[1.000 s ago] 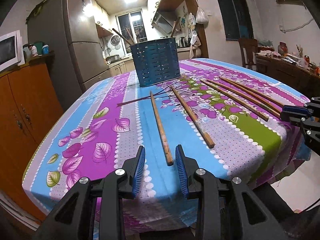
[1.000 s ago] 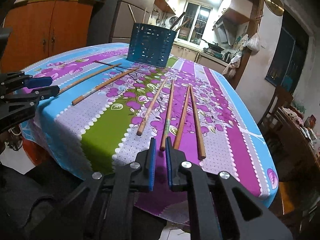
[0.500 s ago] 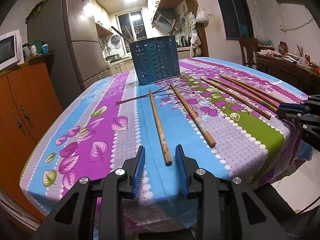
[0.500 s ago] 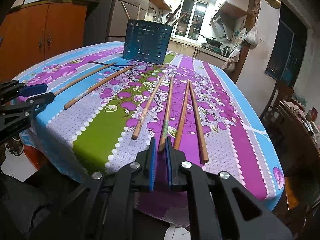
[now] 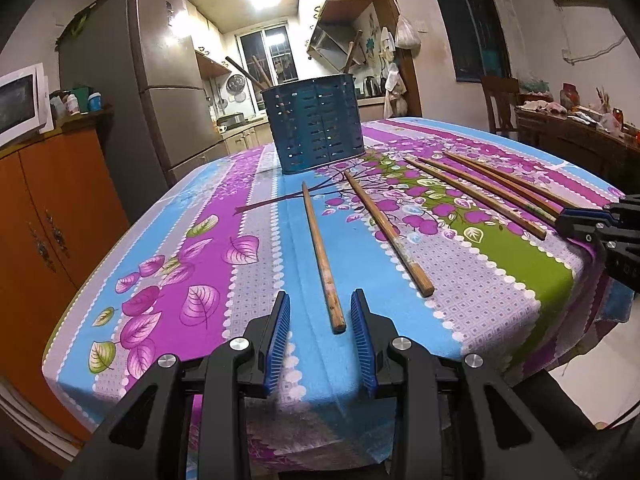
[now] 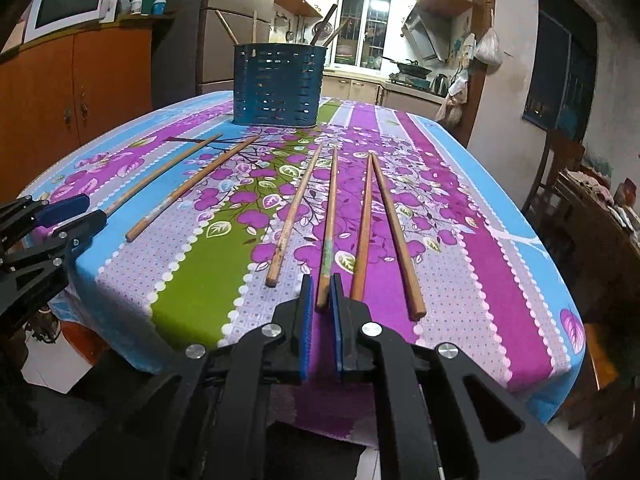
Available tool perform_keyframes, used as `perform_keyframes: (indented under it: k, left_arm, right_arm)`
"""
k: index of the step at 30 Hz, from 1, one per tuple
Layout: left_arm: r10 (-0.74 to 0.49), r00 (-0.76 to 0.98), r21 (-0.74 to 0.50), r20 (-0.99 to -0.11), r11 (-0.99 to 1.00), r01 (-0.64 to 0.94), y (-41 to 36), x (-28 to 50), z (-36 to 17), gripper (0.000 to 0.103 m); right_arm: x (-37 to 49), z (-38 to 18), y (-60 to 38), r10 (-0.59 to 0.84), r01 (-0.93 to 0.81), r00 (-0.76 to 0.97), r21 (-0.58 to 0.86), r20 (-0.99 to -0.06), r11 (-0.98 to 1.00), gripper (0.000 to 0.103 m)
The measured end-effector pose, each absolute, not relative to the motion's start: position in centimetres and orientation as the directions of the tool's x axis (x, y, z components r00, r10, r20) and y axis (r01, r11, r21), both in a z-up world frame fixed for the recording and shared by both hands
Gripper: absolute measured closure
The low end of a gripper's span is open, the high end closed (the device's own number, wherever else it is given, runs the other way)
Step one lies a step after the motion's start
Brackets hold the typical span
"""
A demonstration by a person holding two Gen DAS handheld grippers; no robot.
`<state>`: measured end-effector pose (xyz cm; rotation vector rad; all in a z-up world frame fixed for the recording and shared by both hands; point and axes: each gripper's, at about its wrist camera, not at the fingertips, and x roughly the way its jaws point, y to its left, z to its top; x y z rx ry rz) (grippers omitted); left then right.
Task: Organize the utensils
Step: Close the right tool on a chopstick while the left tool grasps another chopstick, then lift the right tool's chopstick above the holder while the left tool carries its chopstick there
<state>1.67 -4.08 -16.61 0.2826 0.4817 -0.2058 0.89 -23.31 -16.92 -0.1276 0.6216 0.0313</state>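
I am working at a table under a tablecloth [image 5: 256, 184] striped in purple, blue and green with printed leaves. My landmark is the dark blue perforated metal utensil holder [image 5: 316, 124] standing upright at the far end of the cloth, with a few wooden handles poking out of its top.

From my left gripper [image 5: 320, 334], two long brown wooden chopsticks lie on the cloth just in front of the holder, pointing toward it. The blue-padded fingers stand apart, either side of the near tip of the left chopstick [image 5: 322, 256], not pressing it. The second chopstick [image 5: 388, 232] lies just to its right. Further right of the holder I make out three more sticks and, at the frame edge, my right gripper [image 5: 580, 216] seen side-on; this view does not show how its fingers stand.

From my right gripper [image 6: 322, 308], I can count four chopsticks fanned out in front of the holder on its right side. The fingers are drawn together on the near end of the second of these, a wooden chopstick with a faded greenish band [image 6: 330, 216], which rests on the cloth. Only this view shows that grip, the pair lying closest to the right [image 6: 384, 220], and the white microwave [image 6: 68, 0] on an orange wooden cabinet [image 6: 76, 92] left of the holder
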Motion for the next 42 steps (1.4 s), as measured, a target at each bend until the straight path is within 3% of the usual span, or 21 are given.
perform_keyframes:
  k: [11,19,42]
  left_arm:
    - [-0.130,0.876,0.200,-0.464,0.948,0.247,-3.9,1.8,-16.8,0.070]
    - [-0.154,0.884,0.222,-0.441,0.936,0.273,-4.7,1.2,-17.3,0.092]
    - [-0.185,0.893,0.172,-0.411,0.946,0.275,-3.6,0.9,-15.9,0.095]
  right_arm:
    - [1.0,-17.2,-23.1,-0.040,-0.008,0.825,-0.082,-0.563,0.997,0.096]
    - [0.6,-17.4,-23.1,-0.061,0.044,0.841,-0.045,-0.538,0.998,0.098]
    - [0.4,-15.6,-23.4,-0.068,0.072,0.874,-0.009,-0.481,0.997,0.098]
